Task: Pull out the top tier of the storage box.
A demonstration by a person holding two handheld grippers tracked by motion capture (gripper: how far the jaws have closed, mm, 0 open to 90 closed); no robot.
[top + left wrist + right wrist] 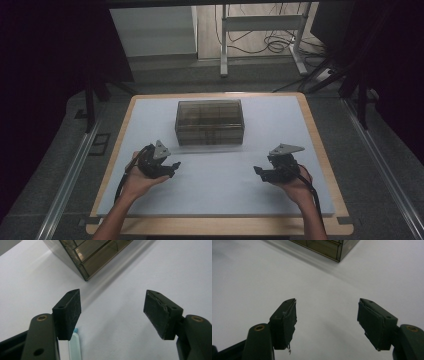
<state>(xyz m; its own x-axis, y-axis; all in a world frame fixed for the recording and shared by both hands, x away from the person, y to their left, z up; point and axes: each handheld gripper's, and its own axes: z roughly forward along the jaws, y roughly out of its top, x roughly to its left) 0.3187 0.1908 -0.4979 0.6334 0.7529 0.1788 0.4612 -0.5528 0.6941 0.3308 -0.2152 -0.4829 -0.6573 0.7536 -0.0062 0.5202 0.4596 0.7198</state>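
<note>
A smoky see-through box (210, 121) w/ inner dividers is seen shut on the white table (215, 195), toward the far middle. Nothing else is seen on the table. The left tool (174, 166) is held near the front-left of the box, well short of it; its jaws are spread wide w/ nothing between them, as shown in the left gripper view, where a box corner (86, 257) is seen ahead and a pale blue strip (75, 345) shows by the left jaw. The right tool (257, 170) is held front-right of the box, also apart from it; jaws released, nothing gripped, box corner (329, 248) ahead in the right gripper view. Progress judged: barely begun. Box not yet touched, lid apparently closed. Approach, contact and any opening or moving of the box are prob. all left to do.
</note>
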